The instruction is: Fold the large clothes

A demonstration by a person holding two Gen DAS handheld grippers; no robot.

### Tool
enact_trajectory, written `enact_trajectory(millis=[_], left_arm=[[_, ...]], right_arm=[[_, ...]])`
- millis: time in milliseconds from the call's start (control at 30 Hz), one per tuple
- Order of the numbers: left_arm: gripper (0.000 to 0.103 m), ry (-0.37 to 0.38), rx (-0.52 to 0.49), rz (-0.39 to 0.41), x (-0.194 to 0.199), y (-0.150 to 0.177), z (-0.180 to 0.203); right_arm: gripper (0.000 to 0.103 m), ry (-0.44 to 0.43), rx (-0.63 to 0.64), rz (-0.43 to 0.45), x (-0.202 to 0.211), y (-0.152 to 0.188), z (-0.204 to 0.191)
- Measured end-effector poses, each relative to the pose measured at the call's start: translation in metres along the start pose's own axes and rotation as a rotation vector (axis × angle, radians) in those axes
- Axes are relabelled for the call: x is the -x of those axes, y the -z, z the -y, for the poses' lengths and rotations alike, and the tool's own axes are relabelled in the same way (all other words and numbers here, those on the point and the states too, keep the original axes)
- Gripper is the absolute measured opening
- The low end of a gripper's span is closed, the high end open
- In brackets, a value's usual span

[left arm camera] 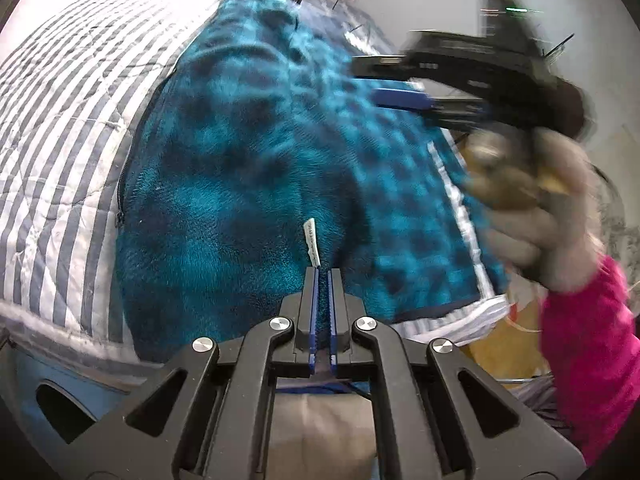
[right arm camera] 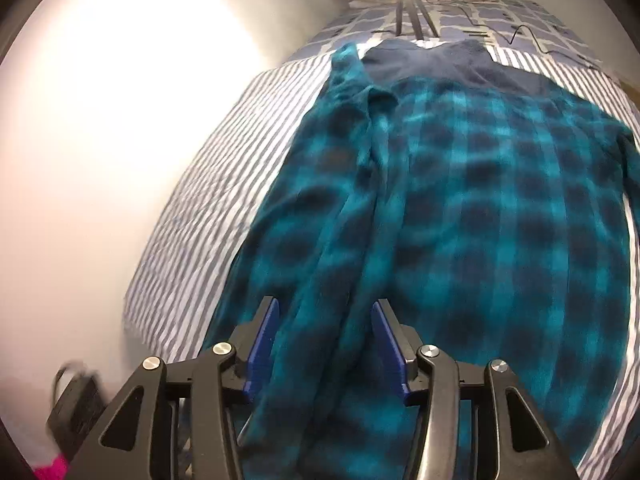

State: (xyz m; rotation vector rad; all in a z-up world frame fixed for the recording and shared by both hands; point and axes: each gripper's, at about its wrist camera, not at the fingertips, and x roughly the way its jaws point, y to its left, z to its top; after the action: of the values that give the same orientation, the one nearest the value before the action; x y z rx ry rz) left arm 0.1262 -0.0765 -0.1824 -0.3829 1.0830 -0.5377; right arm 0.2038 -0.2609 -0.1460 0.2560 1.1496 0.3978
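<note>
Teal-and-navy plaid fleece garment [right arm camera: 460,208] spread on striped bed quilt [left arm camera: 60,128], hem hanging over bed's near edge. Thick, soft, limp; likely bulky, not slippery, sags when lifted. Left gripper [left arm camera: 322,276]: jaws narrow, nearly closed, apparently pinching nothing, by white label [left arm camera: 312,246]. Right gripper [right arm camera: 324,320]: jaws wide, straddling bunched fold. Best hold: hem corners.
</note>
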Motion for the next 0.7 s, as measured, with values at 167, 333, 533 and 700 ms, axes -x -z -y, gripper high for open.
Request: enact_trajectory(millis=[167,333,533,700], left_arm=[[0.001,0.026,-0.035,0.059,0.019,-0.005,0.018],[0.001,-0.003,-0.148,0.07,0.02,-0.003,0.042],[0.0,-0.024,-0.237,0.055,0.018,0.006,0.056],[0.0,-0.069,-0.285,-0.04,-0.018,0.023,0.055]], right_arm=[[0.055,0.054,0.018,-0.012,-0.04,-0.04,-0.007],[0.054,0.101,0.034,-0.028,-0.068,-0.068,-0.015],[0.003,0.083,-0.03,-0.086,-0.092,-0.076,-0.003],[0.002,-0.002,-0.145,0.007,-0.069,-0.072,0.037]])
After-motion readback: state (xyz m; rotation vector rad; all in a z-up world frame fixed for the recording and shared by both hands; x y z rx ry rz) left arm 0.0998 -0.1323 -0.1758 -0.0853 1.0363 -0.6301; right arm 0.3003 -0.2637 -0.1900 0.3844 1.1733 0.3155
